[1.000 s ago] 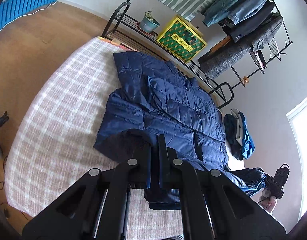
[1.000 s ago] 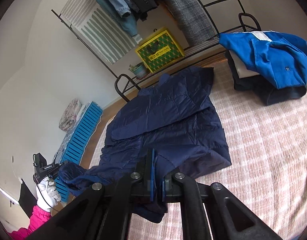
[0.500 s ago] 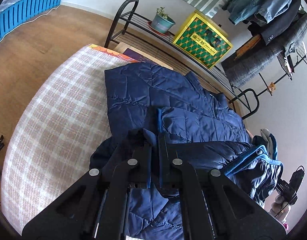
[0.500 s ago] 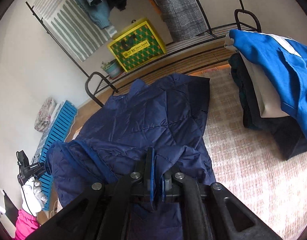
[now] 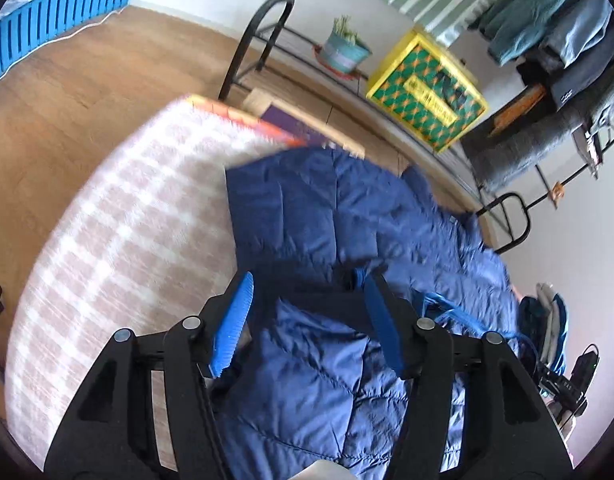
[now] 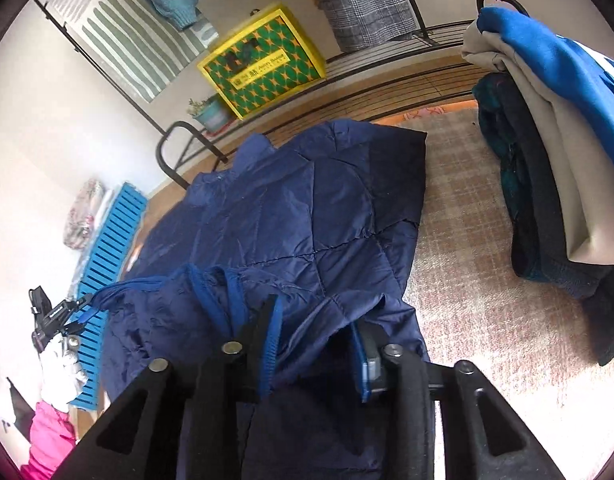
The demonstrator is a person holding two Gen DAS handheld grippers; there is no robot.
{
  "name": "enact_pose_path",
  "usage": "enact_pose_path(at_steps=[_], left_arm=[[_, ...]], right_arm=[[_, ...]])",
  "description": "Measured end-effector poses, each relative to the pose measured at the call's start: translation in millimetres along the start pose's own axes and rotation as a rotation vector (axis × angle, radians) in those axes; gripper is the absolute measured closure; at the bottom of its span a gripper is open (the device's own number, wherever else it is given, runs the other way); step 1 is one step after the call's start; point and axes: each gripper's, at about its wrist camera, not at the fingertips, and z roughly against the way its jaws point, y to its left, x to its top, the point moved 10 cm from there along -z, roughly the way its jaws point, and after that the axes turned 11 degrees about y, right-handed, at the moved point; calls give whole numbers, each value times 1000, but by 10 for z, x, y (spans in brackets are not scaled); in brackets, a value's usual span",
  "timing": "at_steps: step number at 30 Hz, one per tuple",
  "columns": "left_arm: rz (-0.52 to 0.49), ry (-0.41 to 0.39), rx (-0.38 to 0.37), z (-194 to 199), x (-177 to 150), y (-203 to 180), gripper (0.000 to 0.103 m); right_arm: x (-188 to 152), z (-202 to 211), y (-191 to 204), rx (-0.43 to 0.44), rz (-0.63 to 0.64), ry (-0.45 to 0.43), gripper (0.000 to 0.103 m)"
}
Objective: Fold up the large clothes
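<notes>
A navy quilted jacket (image 5: 347, 216) lies on the pink checked bed (image 5: 127, 220), its near part doubled over onto the far part. My left gripper (image 5: 307, 280) hovers low over the folded layer, jaws opening; the blue pads (image 5: 235, 320) stand well apart and the fabric lies loose beneath them. In the right wrist view the jacket (image 6: 291, 208) fills the middle. My right gripper (image 6: 315, 316) is opening too. A fold of the jacket sits between its fingers and drapes against the right one, no longer pinched.
A stack of folded clothes (image 6: 547, 160) stands on the bed (image 6: 467, 240) to the right of the jacket. Beyond the bed's far edge is a black rack (image 5: 267, 24) with a yellow-green box (image 5: 427, 92), a potted plant (image 5: 343, 48) and hanging clothes (image 5: 547, 16).
Both grippers moved forward and down over the jacket, carrying its near edge onto the far part. Both were shut on the fabric; now their jaws stand apart.
</notes>
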Motion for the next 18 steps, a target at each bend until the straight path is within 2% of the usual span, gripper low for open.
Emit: enact_pose_path(at_steps=[1, 3, 5, 7, 10, 13, 14, 15, 16, 18], left_arm=[[-21, -19, 7, 66, 38, 23, 44], [-110, -34, 66, 130, 62, 41, 44], [-201, -6, 122, 81, 33, 32, 44], [-241, 32, 150, -23, -13, 28, 44], [-260, 99, 117, -252, -117, -48, 44], [-262, 116, 118, -432, -177, -110, 44], [-259, 120, 121, -488, -191, -124, 44], [-262, 122, 128, -521, -210, -139, 44], [-271, 124, 139, -562, -222, -160, 46], [-308, 135, 173, -640, -271, -210, 56]], right_arm=[[1, 61, -8, 4, 11, -20, 58], [-10, 200, -41, -31, 50, -76, 30], [-59, 245, -91, -93, 101, -96, 28], [-109, 176, -131, -116, 125, -62, 28], [-144, 34, -176, -136, 132, -20, 28], [-109, -71, -184, -156, 141, -1, 29], [-95, -95, -187, -168, 145, 2, 36], [-95, -111, -178, -175, 153, 8, 47], [-93, -134, -166, -180, 166, 19, 51], [-107, -160, -152, -189, 197, 34, 61]])
